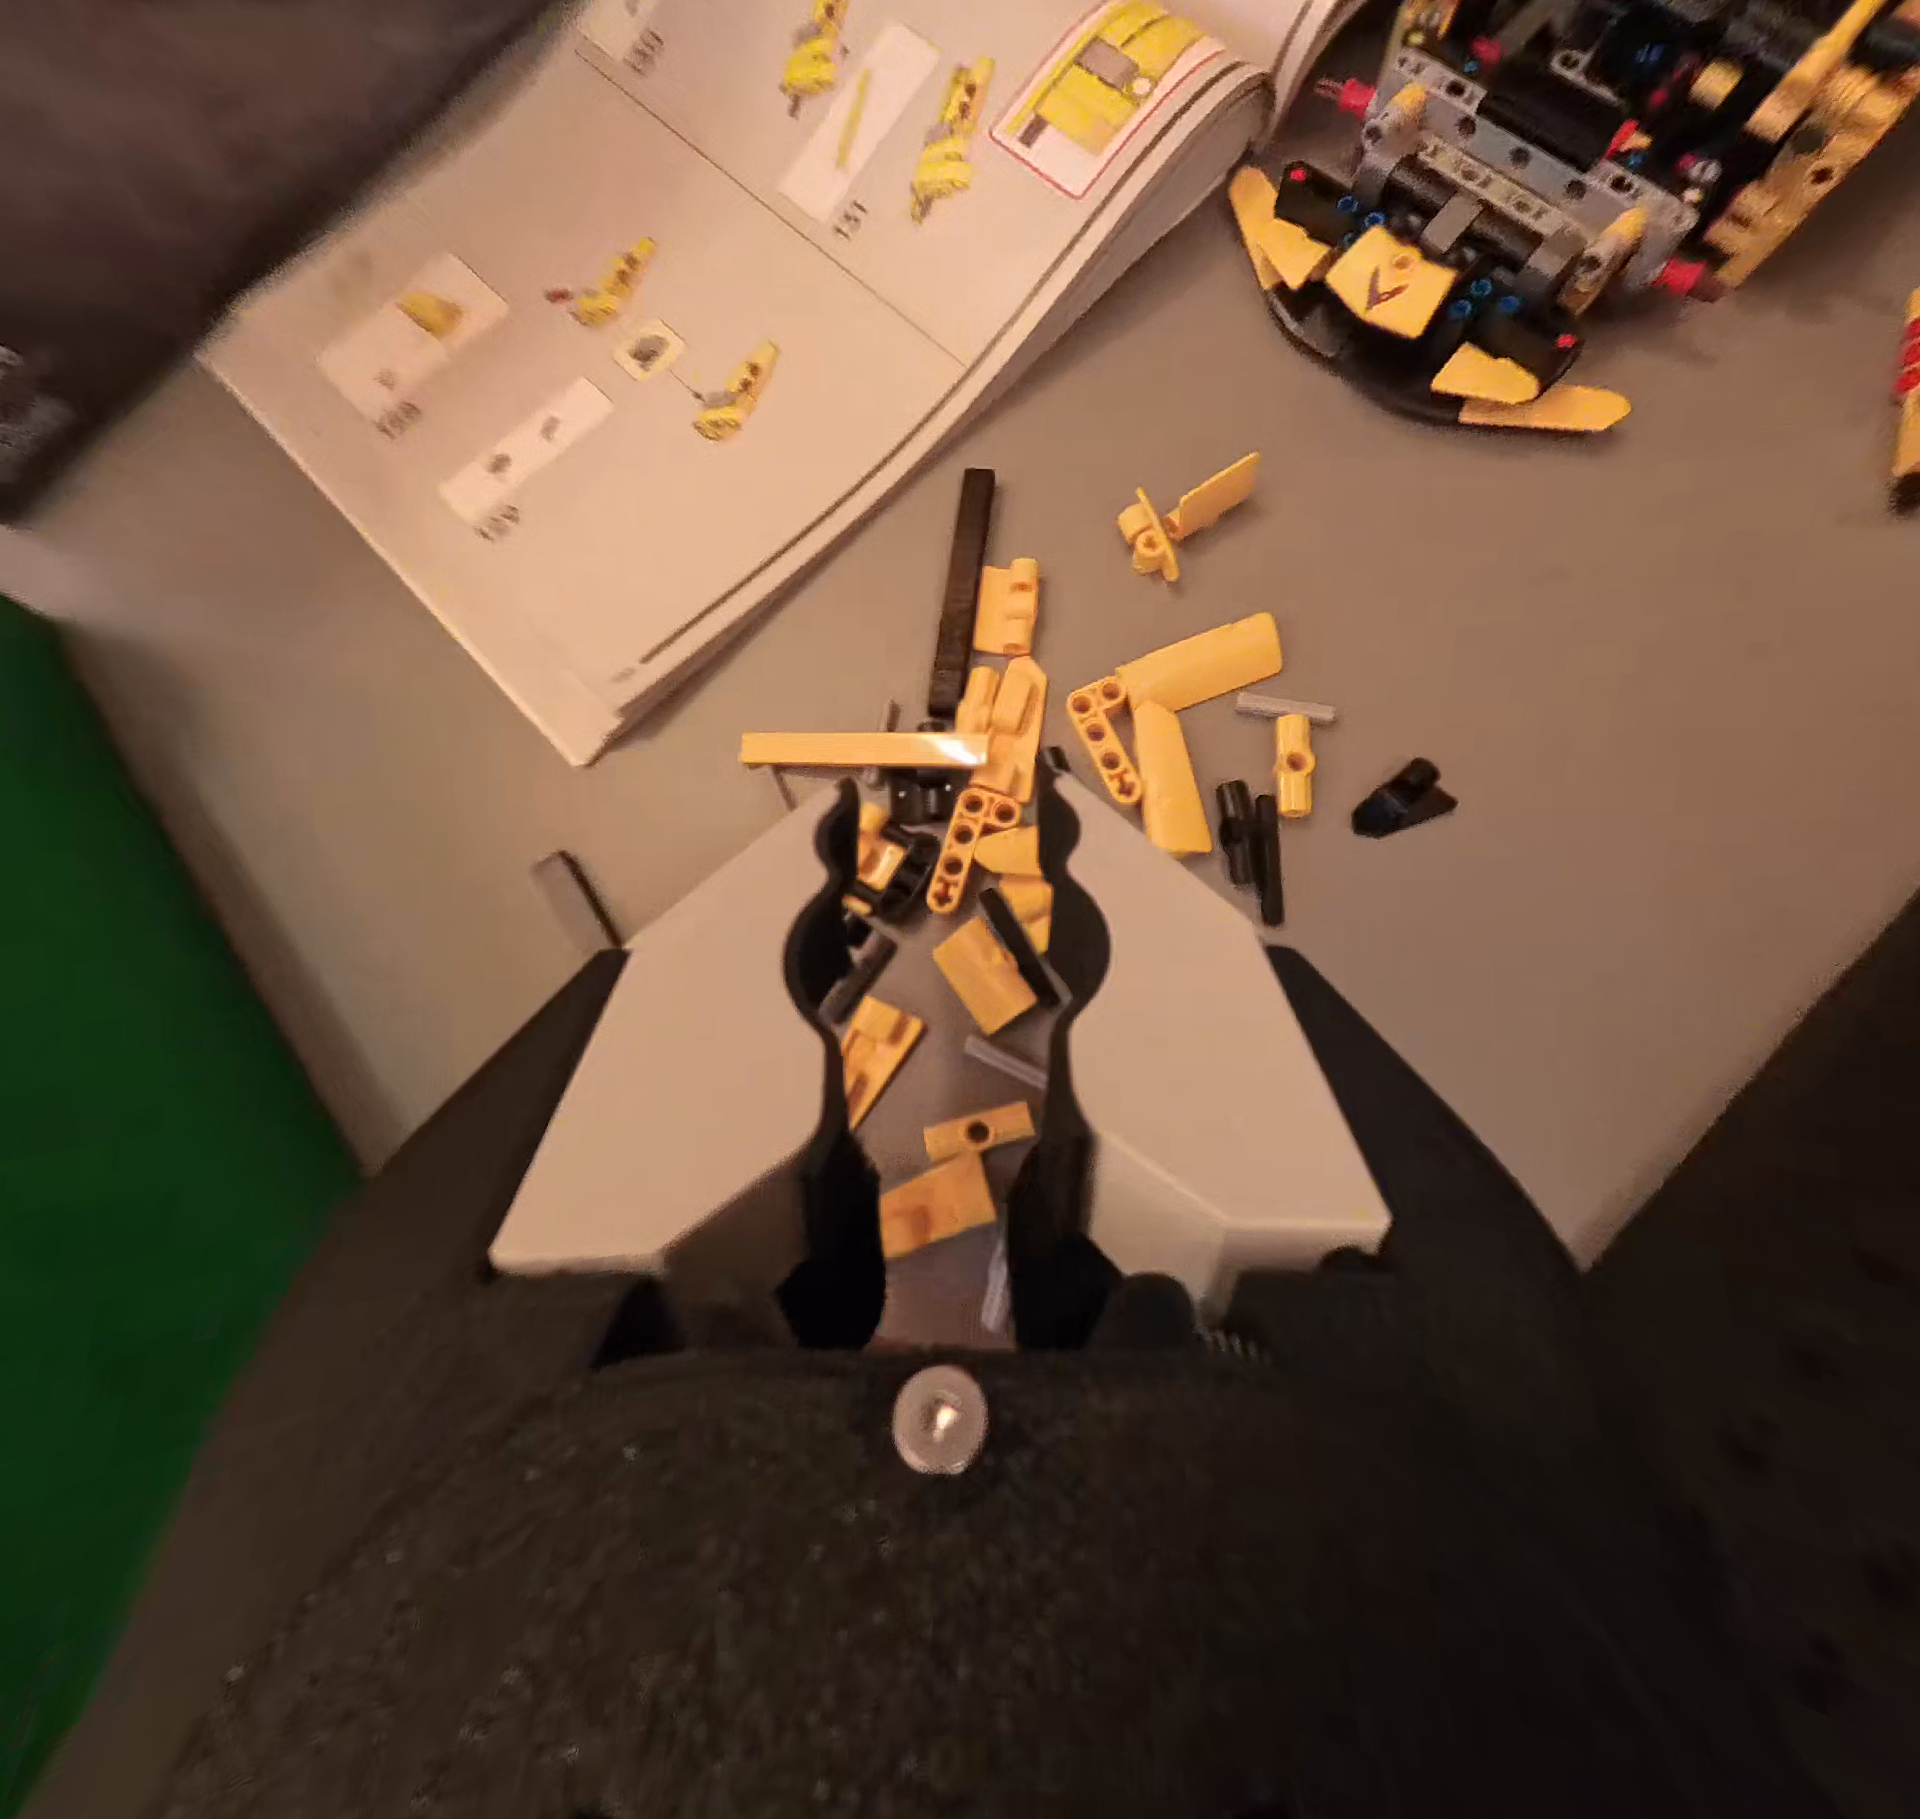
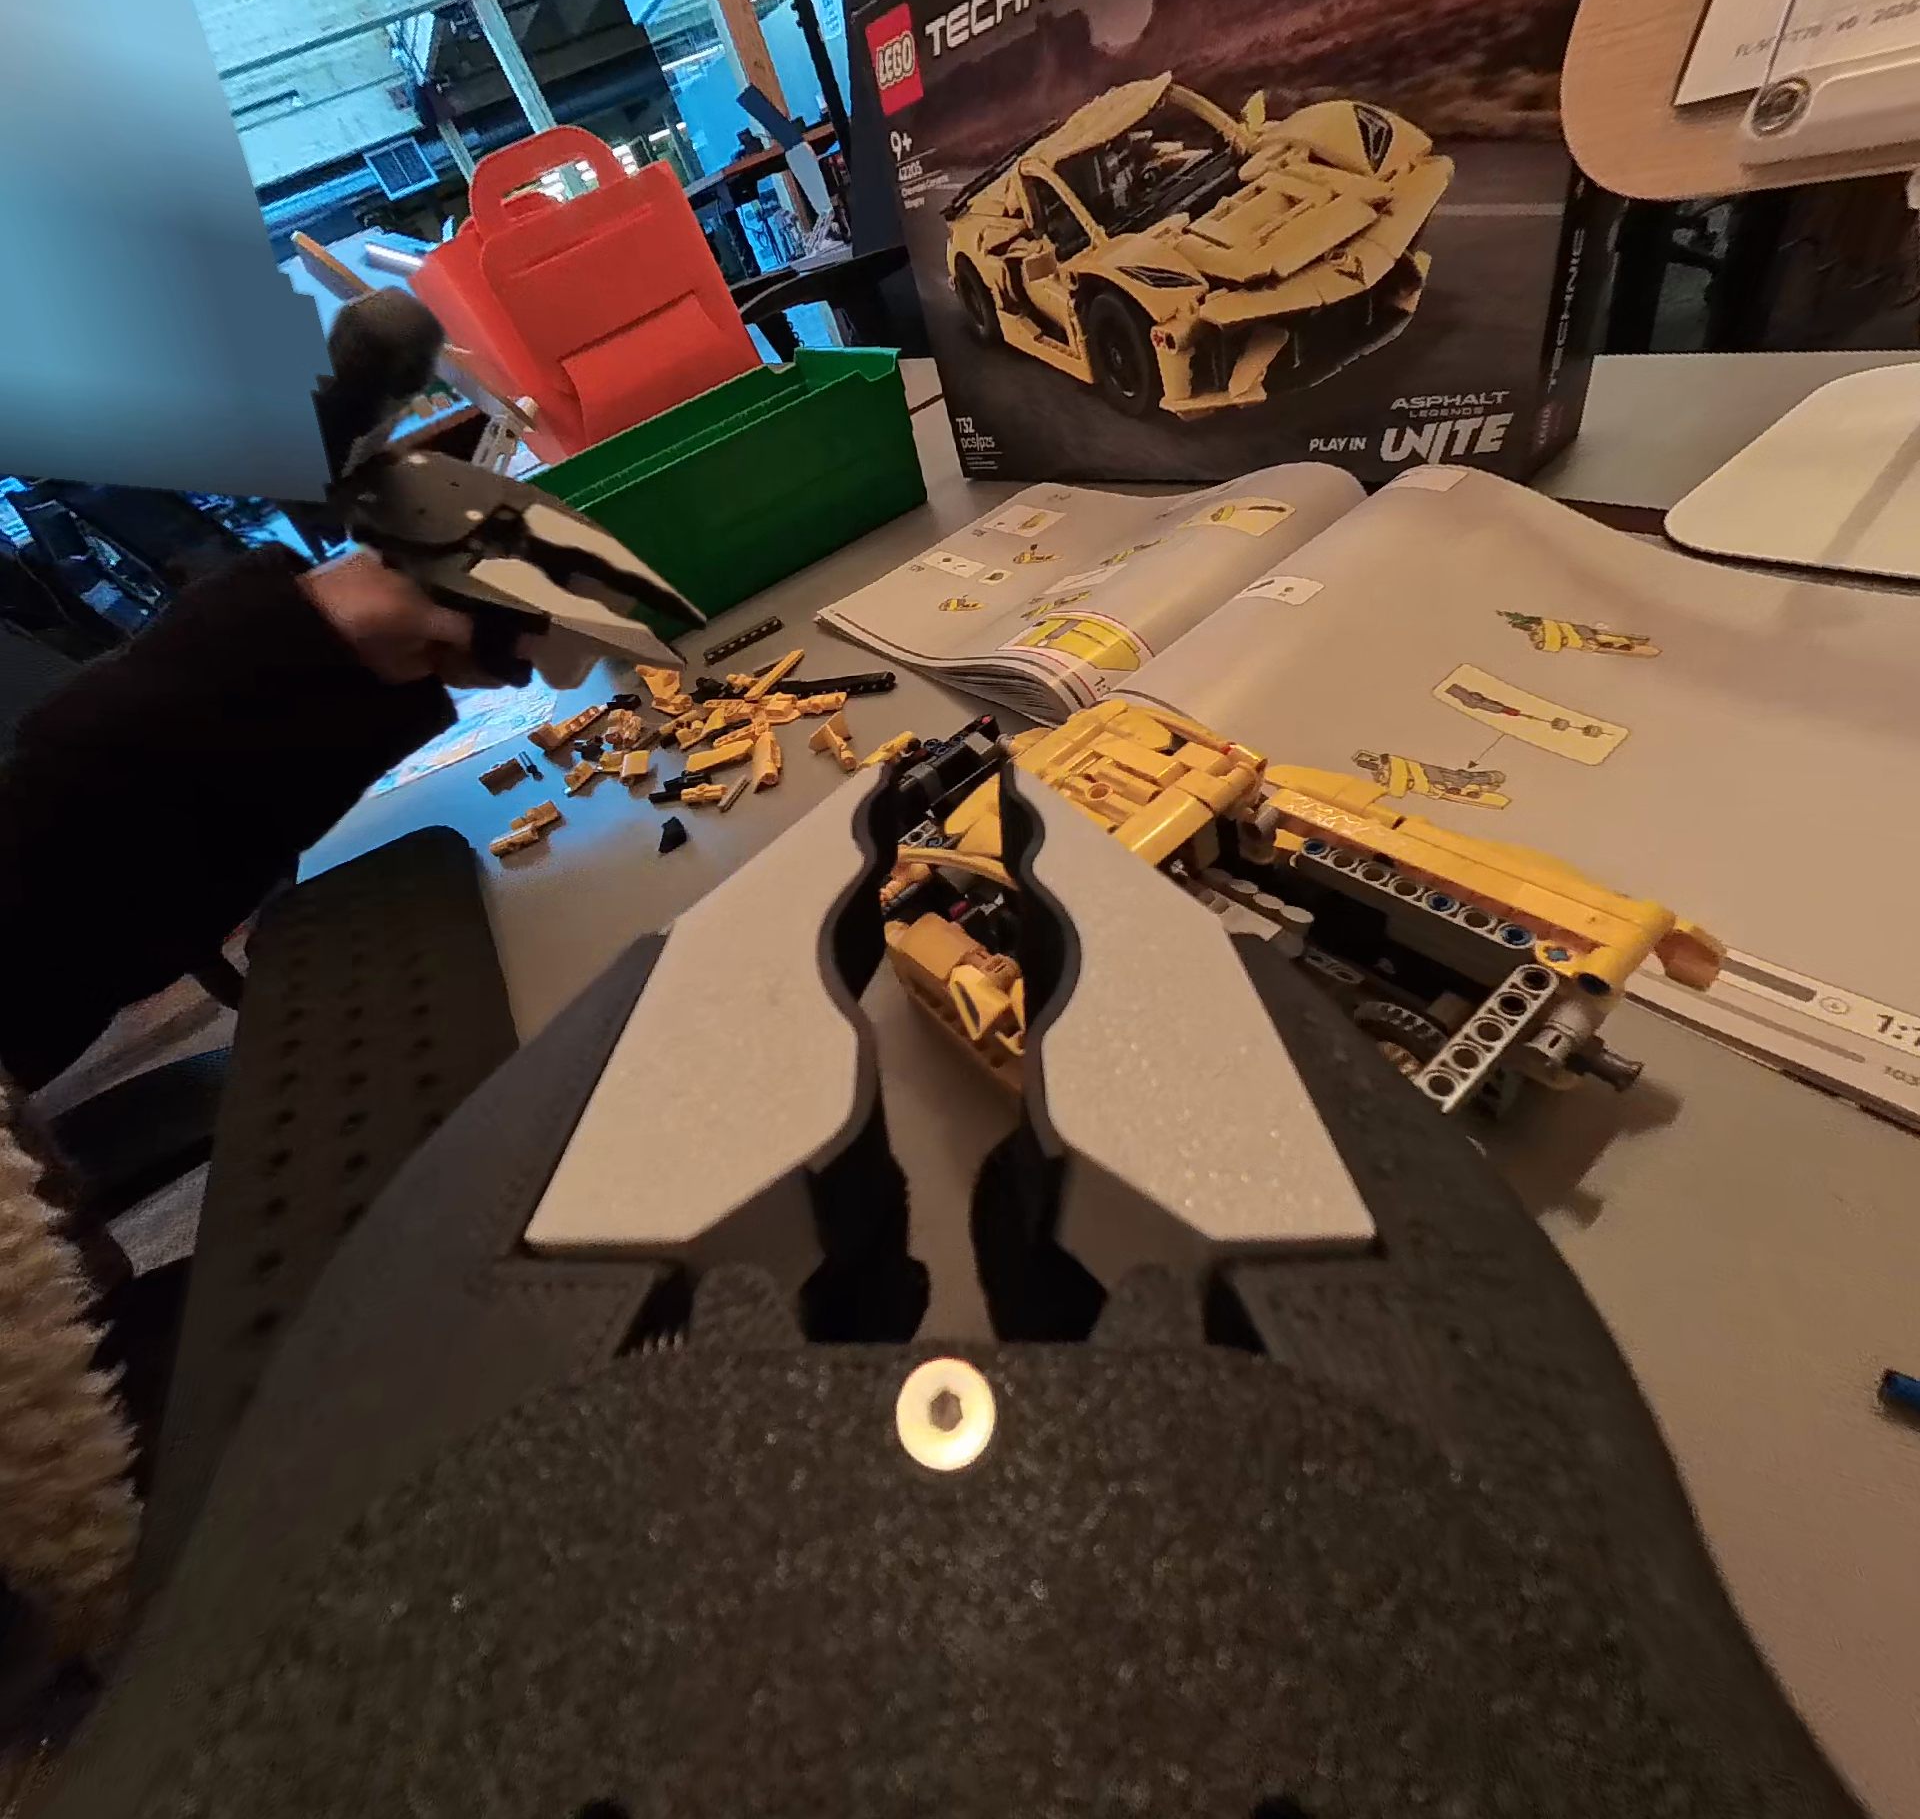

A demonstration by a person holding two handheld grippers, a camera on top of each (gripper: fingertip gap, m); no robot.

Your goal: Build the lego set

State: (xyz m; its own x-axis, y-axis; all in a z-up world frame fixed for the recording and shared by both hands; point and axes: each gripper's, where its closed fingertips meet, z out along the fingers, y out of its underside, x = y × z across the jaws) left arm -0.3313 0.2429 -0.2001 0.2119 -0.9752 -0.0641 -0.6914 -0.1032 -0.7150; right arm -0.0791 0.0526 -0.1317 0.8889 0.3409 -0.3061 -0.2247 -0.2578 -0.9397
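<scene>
Left hand-held gripper [image 1: 940, 803]: fingers apart, clamped on nothing, poised over the loose yellow and black pieces [image 1: 997, 730] scattered on the grey counter [image 1: 1558, 678]. Seen from the right wrist camera as held low over that same scatter [image 2: 707, 730], in a hand with a dark sleeve.

Right hand-held gripper [image 2: 948, 787]: fingers a little apart, with the near end of the part-built yellow car [image 2: 1299, 834] showing in the gap. Cannot tell whether pressing on it or only in front of it.

Containers: a green bin [image 2: 748, 460] at the back left of the counter, its inside hidden by the near wall. Just behind or in it, an orange carrier with a handle [image 2: 592, 315], contents not visible. Upright at the back, the set's box [image 2: 1226, 211] with a picture of a yellow car, closed as far as can be seen.

Car lying half on the open instruction booklet [image 2: 1143, 574], just right of the scatter. Cut off at the top right corner in the left wrist view [image 1: 1558, 159], beside the booklet [image 1: 675, 315], whose pages blur there. Small black pins among the pieces too small to make out.
</scene>
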